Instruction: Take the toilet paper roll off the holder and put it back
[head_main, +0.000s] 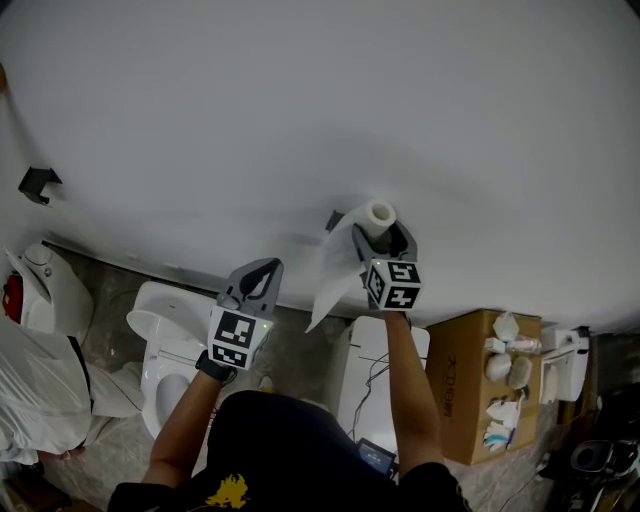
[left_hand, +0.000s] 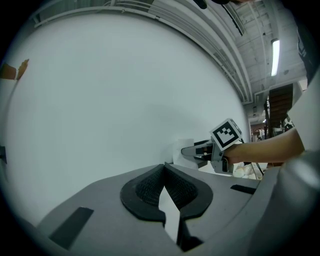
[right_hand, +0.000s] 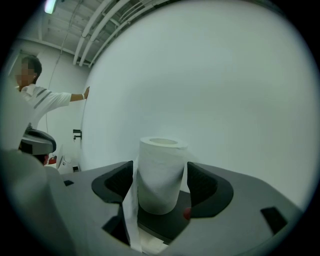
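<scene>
The white toilet paper roll (head_main: 380, 213) stands upright against the white wall, and a loose sheet (head_main: 335, 270) hangs down to its left. A dark holder bracket (head_main: 333, 218) shows on the wall beside it. My right gripper (head_main: 380, 232) reaches level around the roll. In the right gripper view the roll (right_hand: 159, 175) rests on a dark base between the jaws of this gripper (right_hand: 160, 172), and a thin gap shows at the right pad, so the gripper is open. My left gripper (head_main: 265, 265) hovers further left, shut and empty (left_hand: 164, 167). It sees the right gripper (left_hand: 187, 151) side-on.
A white toilet (head_main: 165, 340) stands below the left gripper and a white cistern (head_main: 365, 370) below the right arm. A cardboard box (head_main: 470, 390) with several small items sits at right. A black bracket (head_main: 38, 183) is on the wall far left. A person in white (right_hand: 40, 100) stands by that wall.
</scene>
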